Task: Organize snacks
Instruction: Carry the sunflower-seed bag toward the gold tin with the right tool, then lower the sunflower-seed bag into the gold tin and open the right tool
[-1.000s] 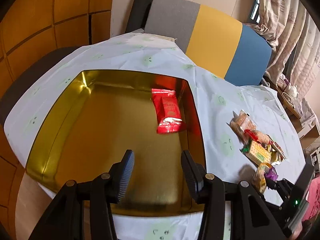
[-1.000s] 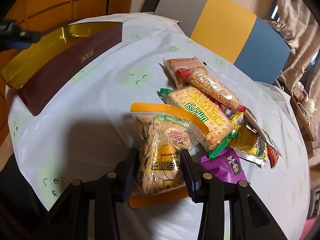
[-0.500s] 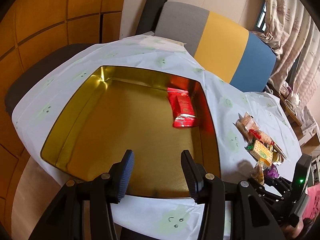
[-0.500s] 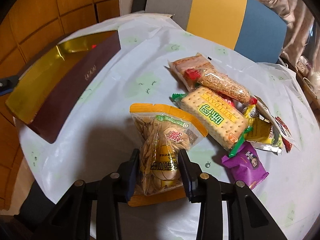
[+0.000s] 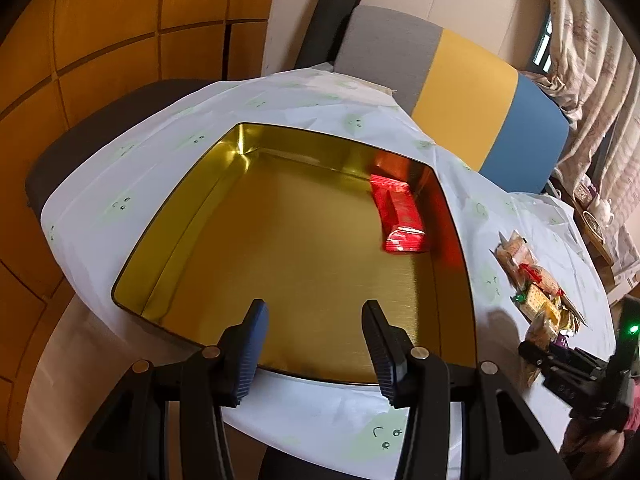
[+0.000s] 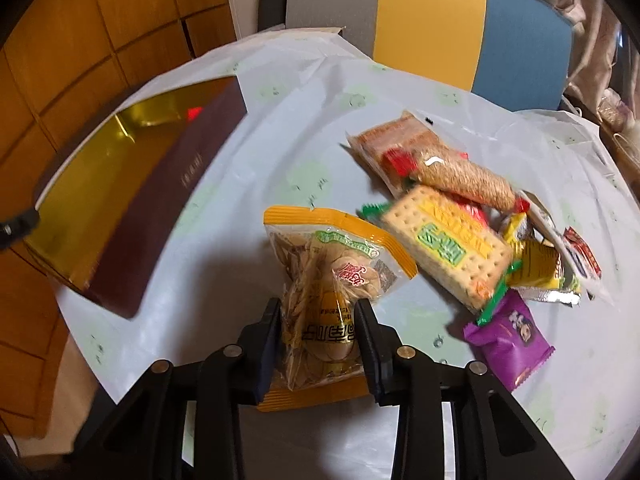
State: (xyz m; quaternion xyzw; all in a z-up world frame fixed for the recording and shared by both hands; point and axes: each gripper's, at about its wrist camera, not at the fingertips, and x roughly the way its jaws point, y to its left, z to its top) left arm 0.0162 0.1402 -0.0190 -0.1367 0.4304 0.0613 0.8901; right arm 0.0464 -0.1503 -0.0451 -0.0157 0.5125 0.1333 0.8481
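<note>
White tablecloth [image 6: 224, 264] is covering the table. Right gripper [image 6: 318, 334] is closing on the snack bag [image 6: 328, 284]; left gripper [image 5: 314, 346] is hanging unclenched, empty, over the gold tin's [image 5: 168, 236] near edge.

Table: round, under a white cloth [image 5: 320, 412]
On it: gold tin [image 5: 168, 240]; snack pile [image 6: 460, 216], well apart

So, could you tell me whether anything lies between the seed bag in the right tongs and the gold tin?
Nothing visible does. The right tongs, which have just been closing, grip the seed bag; only bare tablecloth separates it from the gold tin. The tin holds one red packet by its far right wall, and the left tongs hover open over its near edge.
</note>
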